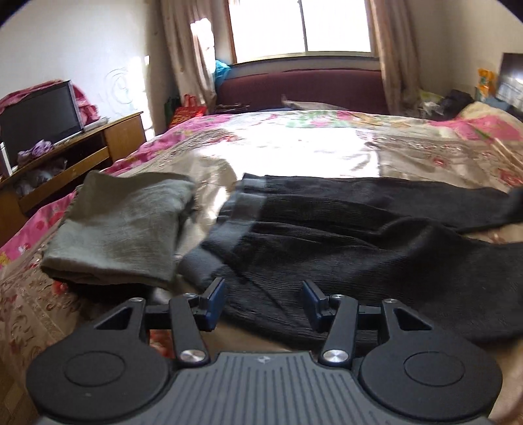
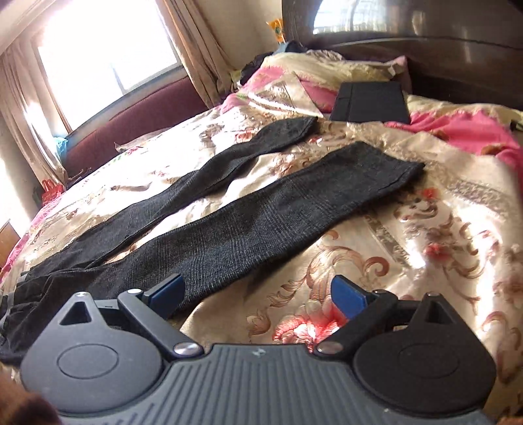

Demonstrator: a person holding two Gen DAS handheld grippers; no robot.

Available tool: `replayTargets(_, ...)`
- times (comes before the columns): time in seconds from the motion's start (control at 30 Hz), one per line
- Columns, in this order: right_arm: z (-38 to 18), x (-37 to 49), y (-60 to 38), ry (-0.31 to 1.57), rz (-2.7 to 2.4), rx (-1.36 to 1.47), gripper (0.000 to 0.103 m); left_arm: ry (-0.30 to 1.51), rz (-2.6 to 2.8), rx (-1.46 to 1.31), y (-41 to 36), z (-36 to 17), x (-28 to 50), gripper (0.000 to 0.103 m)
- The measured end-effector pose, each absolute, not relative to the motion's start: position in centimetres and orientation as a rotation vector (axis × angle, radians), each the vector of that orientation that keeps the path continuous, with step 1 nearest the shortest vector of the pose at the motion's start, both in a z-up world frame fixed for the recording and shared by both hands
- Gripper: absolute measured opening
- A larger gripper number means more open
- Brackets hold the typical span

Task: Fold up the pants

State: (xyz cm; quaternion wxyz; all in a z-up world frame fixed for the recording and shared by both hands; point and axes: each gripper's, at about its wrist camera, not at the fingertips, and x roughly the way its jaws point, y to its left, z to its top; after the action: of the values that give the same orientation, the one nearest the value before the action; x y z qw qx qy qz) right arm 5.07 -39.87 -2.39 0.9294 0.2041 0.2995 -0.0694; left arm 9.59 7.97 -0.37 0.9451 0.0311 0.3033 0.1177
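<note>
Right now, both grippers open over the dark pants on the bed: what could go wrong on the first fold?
1. The dark ribbed knit pants lie with legs splayed apart, so folding one over the other may land skewed.
2. The folded grey-green garment sits close beside the waistband; the left gripper could snag it.
3. The right gripper hovers partly over the glossy floral bedspread and might pinch it together with the leg.

A floral bedspread (image 1: 294, 144) in cream, gold and pink covers the bed. A folded grey-green garment (image 1: 114, 229) lies on it at left. A television (image 1: 39, 121) stands on a wooden cabinet (image 1: 121, 134) against the left wall. A maroon sofa (image 1: 300, 86) sits beneath the window (image 1: 300, 26), flanked by beige curtains (image 1: 189, 49). A flat black case (image 2: 371, 101) rests near the dark headboard (image 2: 441, 62).
</note>
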Motion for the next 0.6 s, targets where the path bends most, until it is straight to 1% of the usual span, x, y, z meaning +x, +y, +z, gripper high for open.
replayTargets(0.1,-1.5,3.2,-39.5,0.551,-0.143,0.371,0.096,0.619,0.119,0.108,2.6,0.2,9.6,0.065)
replayTargets(0.17,-1.2,2.6,-39.2,0.531,-0.136,0.354,0.096,0.598,0.032,0.12,-0.9,1.2,9.3,0.067)
replayTargets(0.23,-0.7,1.9,-39.0,0.493,-0.133,0.35,0.096,0.565,-0.025,0.143,-3.8,2.2,8.6,0.076)
replayTargets(0.27,-0.4,1.4,-38.8,0.463,-0.131,0.343,0.096,0.549,-0.044,0.152,-5.0,2.7,8.3,0.077)
replayTargets(0.33,0.0,0.6,-38.4,0.423,-0.144,0.335,0.102,0.523,-0.072,0.172,-7.2,3.8,7.3,0.081)
replayTargets(0.37,-0.1,0.5,-38.3,0.421,-0.158,0.339,0.102,0.506,-0.082,0.187,-8.2,4.3,6.7,0.083)
replayTargets(0.43,-0.6,0.7,-38.6,0.458,-0.17,0.369,0.102,0.469,-0.1,0.213,-10.0,4.9,5.7,0.096)
replayTargets(0.47,-1.0,0.7,-39.0,0.474,-0.168,0.399,0.101,0.457,-0.114,0.224,-10.8,5.1,5.3,0.099)
replayTargets(0.53,-1.4,0.3,-39.3,0.468,-0.171,0.428,0.101,0.446,-0.145,0.251,-12.5,5.2,5.3,0.1)
replayTargets(0.6,-1.5,0.2,-39.0,0.461,-0.187,0.391,0.1,0.451,-0.171,0.278,-14.0,5.1,5.7,0.1)
